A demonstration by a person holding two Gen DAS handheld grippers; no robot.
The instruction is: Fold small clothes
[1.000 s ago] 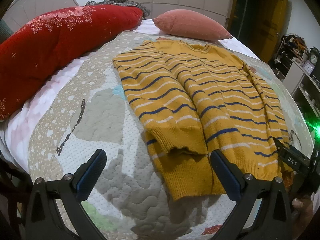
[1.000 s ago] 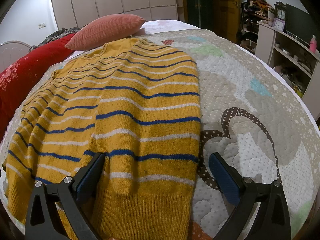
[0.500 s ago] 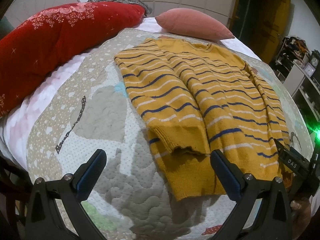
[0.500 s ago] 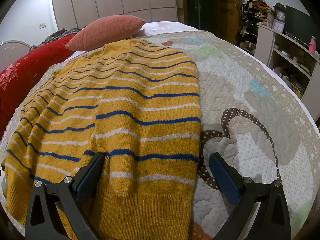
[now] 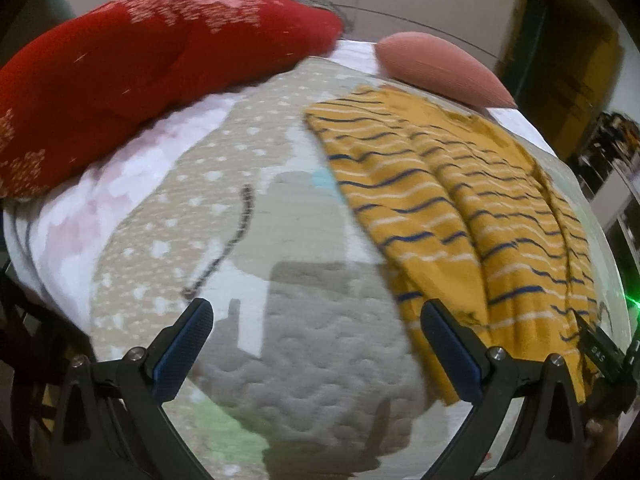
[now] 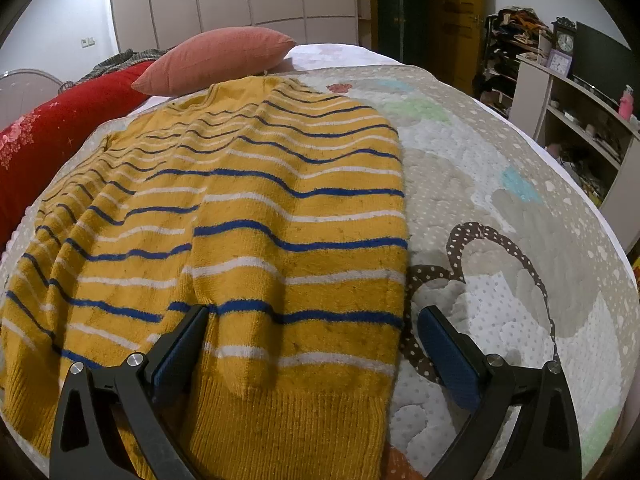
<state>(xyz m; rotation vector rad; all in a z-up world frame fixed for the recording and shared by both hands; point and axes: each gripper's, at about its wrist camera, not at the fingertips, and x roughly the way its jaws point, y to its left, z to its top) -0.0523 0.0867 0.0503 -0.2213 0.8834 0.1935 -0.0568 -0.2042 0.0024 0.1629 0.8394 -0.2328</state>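
Yellow striped sweater (image 6: 248, 232) spread flat on the quilted bed (image 6: 500, 240), filling the left and centre of the right wrist view, sleeves folded in over the body. Right gripper (image 6: 312, 344) low over the hem at bottom centre, jaws wide apart, gripping nothing. Left gripper (image 5: 316, 340) likewise spread and empty, aimed at bare quilt, sweater off at the right of that blurred frame. Probably best: pinch both hem corners through every layer, lift evenly, fold toward the collar near the pink pillow (image 6: 216, 56), no dragging.
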